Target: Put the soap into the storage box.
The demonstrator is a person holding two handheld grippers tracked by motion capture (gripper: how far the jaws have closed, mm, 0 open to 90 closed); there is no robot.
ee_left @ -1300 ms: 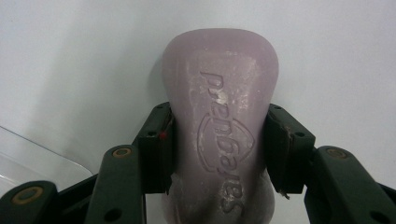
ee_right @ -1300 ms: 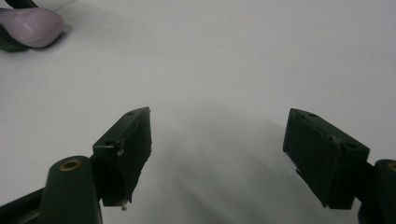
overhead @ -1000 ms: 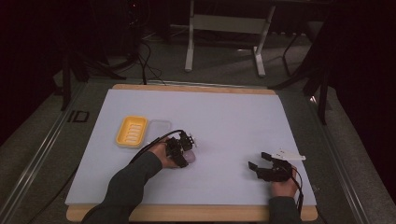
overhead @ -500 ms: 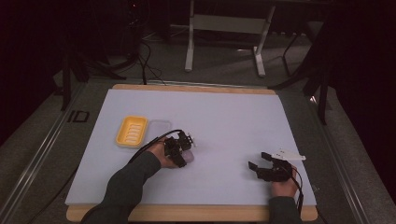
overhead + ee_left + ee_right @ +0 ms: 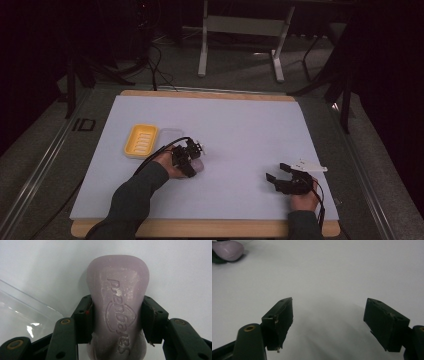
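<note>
White table cover (image 5: 240, 130) spreads under my left claw (image 5: 117, 322), clamped on the lilac soap bar (image 5: 117, 305), with the yellow dish (image 5: 141, 140) just beyond, likely my next careful carry, while my right claw (image 5: 328, 325) rests apart, empty.

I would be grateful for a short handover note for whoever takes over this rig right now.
Left gripper: shut on the lilac soap bar, jaws clamped on its two long sides, just right of the clear lid.
Right gripper: open, holding nothing, low over the bare white table cover at the near right.
Things: yellow soap dish sits at the left, the clear lid against its right side.
Done: the soap is gripped.
Left: probably carry the soap to the yellow dish, release it, then fit the lid; the right gripper is free to help.
</note>
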